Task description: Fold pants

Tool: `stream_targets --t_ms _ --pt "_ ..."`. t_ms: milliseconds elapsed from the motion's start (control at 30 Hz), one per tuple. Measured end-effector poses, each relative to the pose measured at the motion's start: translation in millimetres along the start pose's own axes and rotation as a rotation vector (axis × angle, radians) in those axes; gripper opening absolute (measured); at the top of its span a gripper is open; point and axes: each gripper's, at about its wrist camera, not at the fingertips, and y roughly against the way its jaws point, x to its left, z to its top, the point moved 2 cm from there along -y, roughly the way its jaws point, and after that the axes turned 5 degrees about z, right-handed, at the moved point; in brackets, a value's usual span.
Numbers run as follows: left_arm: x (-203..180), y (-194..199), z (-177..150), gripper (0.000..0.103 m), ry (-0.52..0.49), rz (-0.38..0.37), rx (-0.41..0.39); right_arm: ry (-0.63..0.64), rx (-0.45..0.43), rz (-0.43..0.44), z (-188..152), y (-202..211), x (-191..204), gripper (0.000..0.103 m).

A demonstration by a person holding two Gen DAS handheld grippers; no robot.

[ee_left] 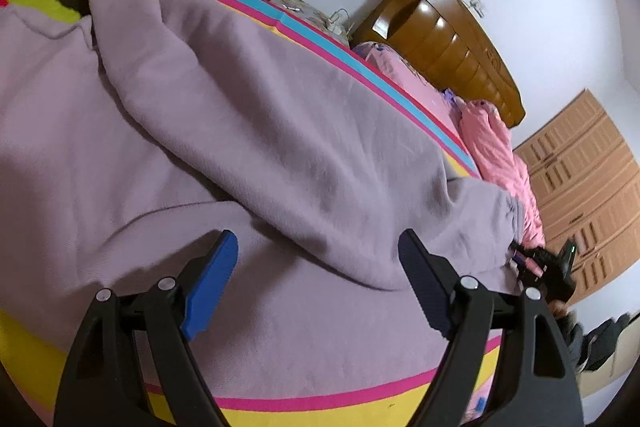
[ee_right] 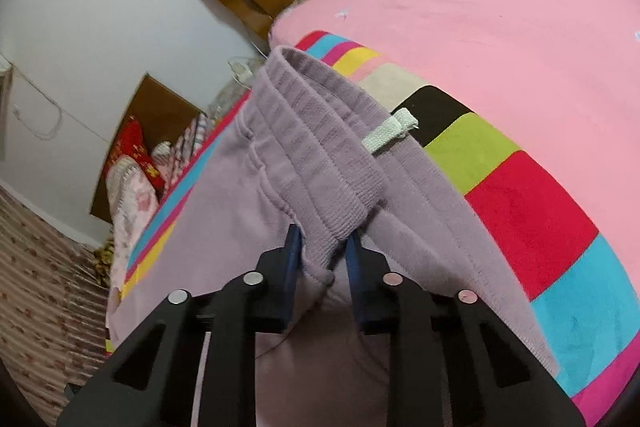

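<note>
Left gripper [ee_left: 318,247], lower centre of its frame: two matte black plastic arms with triangular cut-outs showing, each carrying two round silver pivot pins. Ribbed blue pads [ee_left: 210,287] lining the fingers, bright on one side, reading navy on the other.

Right gripper [ee_right: 322,247], lower centre: same black linkage, four silver pins, dark blue pads [ee_right: 356,279] showing edge-on.

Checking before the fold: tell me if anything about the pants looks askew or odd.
The pants lie rumpled, one leg draped slantwise over the rest. The right gripper pinches the ribbed waistband bunched up, and the white drawstring hangs loose. No damage shows.
</note>
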Motion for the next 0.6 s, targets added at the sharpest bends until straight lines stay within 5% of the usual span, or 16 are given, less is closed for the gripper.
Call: stream_targets --t_ms 167,433,533,600 --pt "12.1 -3.0 12.1 0.082 0.133 -0.011 0.017 0.013 -0.023 -0.001 -1.6 4.0 2.8 0.022" --pt "1.7 -18.0 30.9 0.079 0.232 0.112 0.058 0.003 -0.019 0.015 -1.5 1.5 2.0 0.022" --pt "1.6 -25.3 31.1 0.006 0.196 0.163 0.048 0.012 -0.015 0.020 -0.6 1.2 1.4 0.022" --pt "12.0 -30.8 29.1 0.006 0.238 0.109 0.048 0.005 -0.009 0.027 1.5 2.1 1.1 0.022"
